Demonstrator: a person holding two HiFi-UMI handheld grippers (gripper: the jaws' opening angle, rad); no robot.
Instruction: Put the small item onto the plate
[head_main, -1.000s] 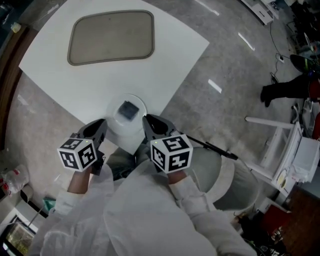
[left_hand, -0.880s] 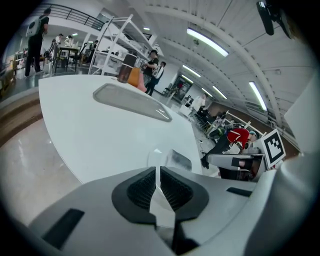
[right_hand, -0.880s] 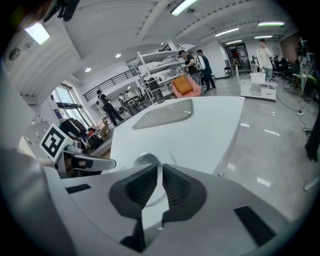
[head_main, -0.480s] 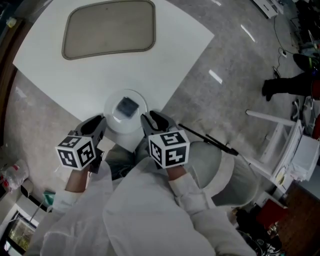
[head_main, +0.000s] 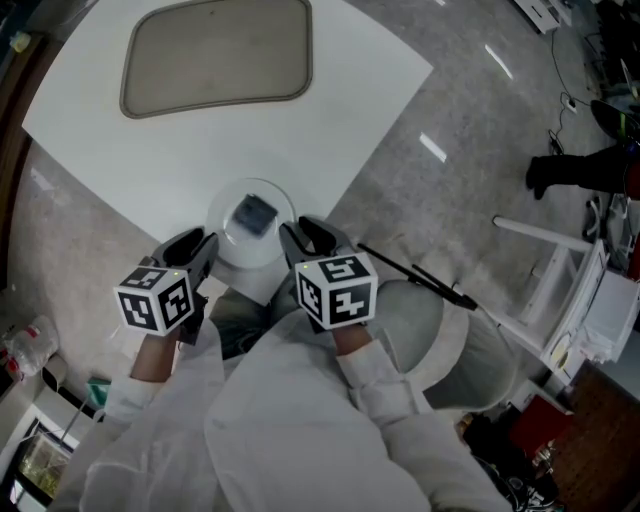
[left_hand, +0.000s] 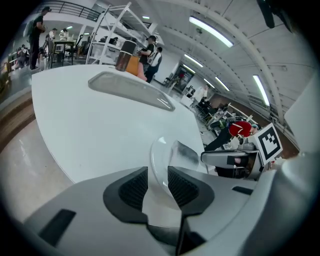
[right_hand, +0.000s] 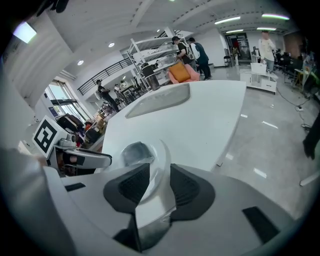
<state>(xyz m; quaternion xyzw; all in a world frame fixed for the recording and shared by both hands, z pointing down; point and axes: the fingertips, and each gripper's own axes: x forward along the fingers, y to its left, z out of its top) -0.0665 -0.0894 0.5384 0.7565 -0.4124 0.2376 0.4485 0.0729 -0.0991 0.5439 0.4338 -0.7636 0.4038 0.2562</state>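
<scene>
Since one second earlier, both grippers have loosened their hold on the plate (head_main: 222, 216), which sits as before at the near corner of the white table (head_main: 200, 150). The left gripper (head_main: 193, 248) stands at the plate's left rim and the right gripper (head_main: 308, 236) at its right rim. The jaws of both are opening. In each gripper view the thin white rim runs between the dark ribbed pads (left_hand: 134, 187), with a narrow gap showing on either side of it. The small item (head_main: 254, 212), a dark grey squarish piece, lies on the plate a little far of its centre. A shallow beige tray (head_main: 215, 50) with rounded corners lies at the far side of the table, well apart from the plate. The only markings on view are the black-and-white square patterns on the left marker cube (head_main: 157, 298) and the right marker cube (head_main: 337, 290). One such pattern also faces each opposite gripper view. White sleeves (head_main: 300, 420) fill the near part of the head view.
</scene>
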